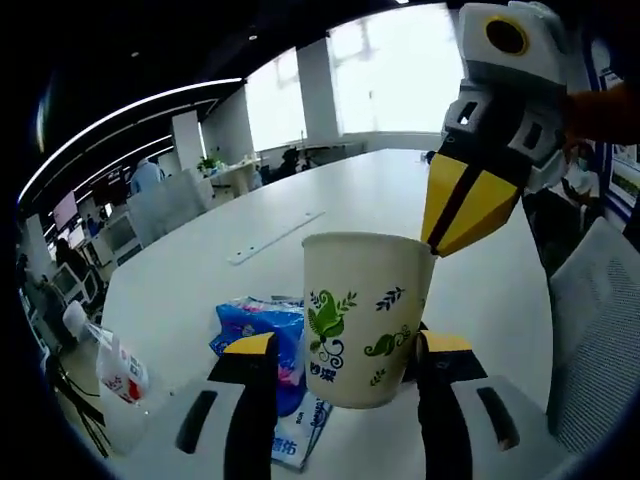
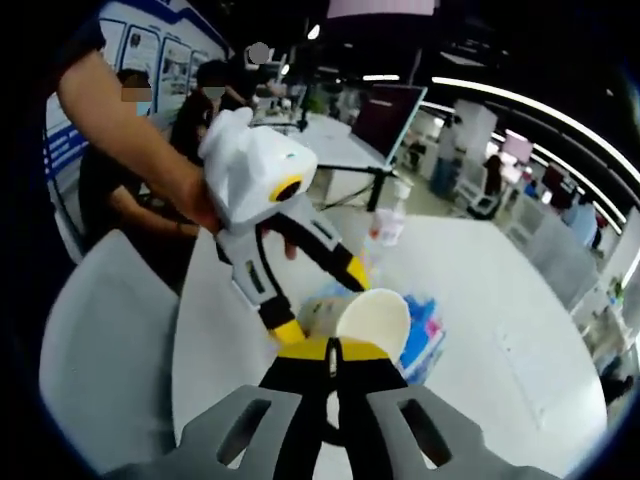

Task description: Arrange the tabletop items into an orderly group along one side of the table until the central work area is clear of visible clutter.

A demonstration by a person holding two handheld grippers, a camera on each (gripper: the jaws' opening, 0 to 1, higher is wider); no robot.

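Cup: cream paper cup with green leaf print [image 1: 368, 315] is standing upright on the white table [image 1: 400, 200], near its edge, and it is sitting between the two yellow-tipped jaws of the left gripper [image 1: 345, 365].
Left gripper: its jaws are standing wide apart, one at each side of the cup and close to its wall; if they are touching it, I cannot tell.
Right gripper: in the left gripper view, the right gripper [image 1: 462, 212] is coming from the upper right with its yellow jaws pressed together on the rim of the cup. In the right gripper view, the same narrow jaws of the right gripper [image 2: 335, 350] are meeting at the rim of the cup [image 2: 370, 322].
Packet: blue plastic packet with pink marks [image 1: 262, 330] is lying flat just behind and beside the cup.
Bottle: small clear bottle with red and white label [image 1: 120, 370] is leaning at the table edge, well apart from the cup.
Chair: grey mesh chair [image 1: 598, 330] is standing beside the table.
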